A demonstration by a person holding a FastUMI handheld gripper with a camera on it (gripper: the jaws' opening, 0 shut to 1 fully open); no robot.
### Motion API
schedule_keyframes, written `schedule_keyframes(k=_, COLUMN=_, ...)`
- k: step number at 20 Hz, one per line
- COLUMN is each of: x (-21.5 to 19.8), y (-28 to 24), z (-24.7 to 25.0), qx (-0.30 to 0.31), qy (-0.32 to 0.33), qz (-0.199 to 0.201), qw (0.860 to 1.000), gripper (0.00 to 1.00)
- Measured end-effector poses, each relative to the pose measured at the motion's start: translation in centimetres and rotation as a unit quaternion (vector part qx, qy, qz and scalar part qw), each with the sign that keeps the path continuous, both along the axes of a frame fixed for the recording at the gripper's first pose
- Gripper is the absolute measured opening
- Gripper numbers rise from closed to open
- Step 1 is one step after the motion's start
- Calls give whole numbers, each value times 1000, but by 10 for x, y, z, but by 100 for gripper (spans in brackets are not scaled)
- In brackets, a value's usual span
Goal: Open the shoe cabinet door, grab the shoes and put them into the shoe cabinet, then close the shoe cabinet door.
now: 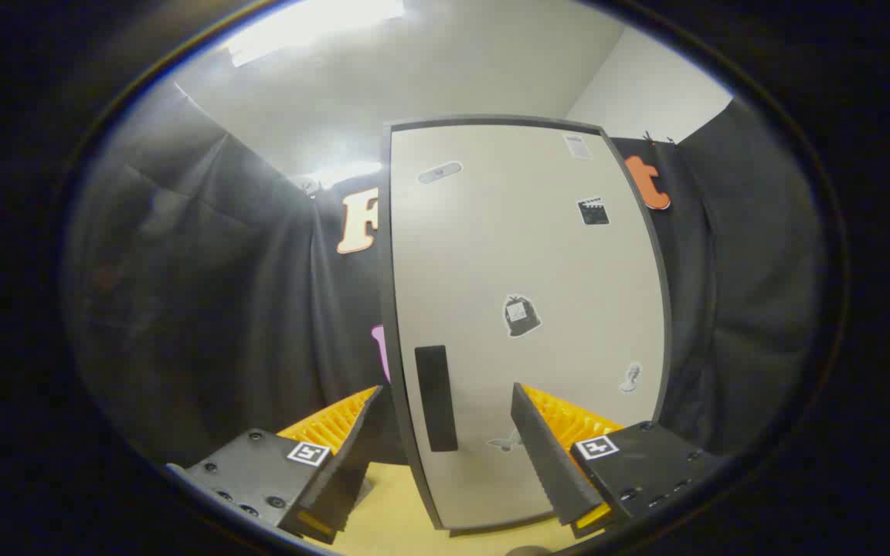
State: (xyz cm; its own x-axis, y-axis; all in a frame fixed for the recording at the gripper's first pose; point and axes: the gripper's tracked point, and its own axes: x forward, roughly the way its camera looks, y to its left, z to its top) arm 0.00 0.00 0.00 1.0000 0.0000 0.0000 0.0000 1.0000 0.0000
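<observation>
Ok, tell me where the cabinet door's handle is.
In the gripper view the dark handle sits low on the cabinet door, near its left edge, just ahead of the open gripper, between its fingers.

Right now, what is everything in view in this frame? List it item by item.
shoe cabinet door: one, off-white with a dark edge, shut, just ahead of the fingers
door handle: one, black, upright bar, on the door's lower part, between the fingers
stickers: several, mostly black and grey, scattered over the door
floor: light wood, under the cabinet
booth cloth: black, on both sides of the cabinet
ceiling light: one, white, overhead
hand-held gripper: one, fingers open, level with the handle, holding nothing
</observation>
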Motion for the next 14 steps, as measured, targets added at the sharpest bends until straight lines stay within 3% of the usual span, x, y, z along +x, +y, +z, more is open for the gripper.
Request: schedule_keyframes(k=14, x=28, y=-4, z=-6, qx=-6, qy=14, qz=-1, qw=1000, gripper=95)
